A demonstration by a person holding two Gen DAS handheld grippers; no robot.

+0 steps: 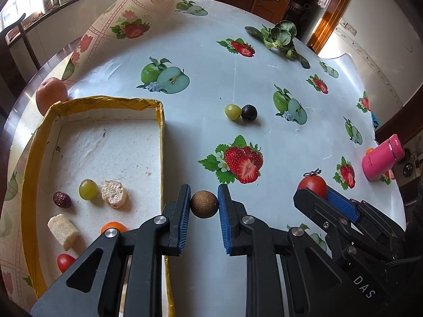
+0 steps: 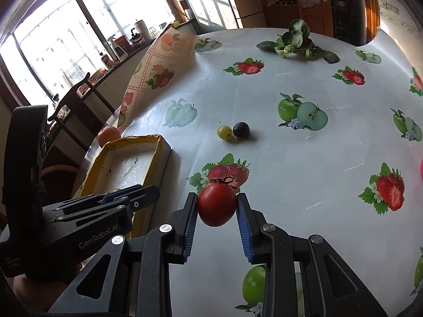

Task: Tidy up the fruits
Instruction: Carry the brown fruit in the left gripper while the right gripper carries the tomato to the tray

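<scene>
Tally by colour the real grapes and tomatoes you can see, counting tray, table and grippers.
Green grapes: 2
Dark grape: 1
Red tomatoes: 2
Total: 5

orange fruit (image 1: 113, 227): lower part hidden behind the left gripper's arm in the left wrist view.
red tomato in the tray (image 1: 65, 262): partly covered by the same arm.
pink bottle (image 2: 421, 168): cut off by the right edge of the right wrist view.
tray (image 2: 161, 142): near end hidden behind the left gripper (image 2: 132, 194).
peach (image 1: 51, 94): lower part behind the tray wall.
</scene>
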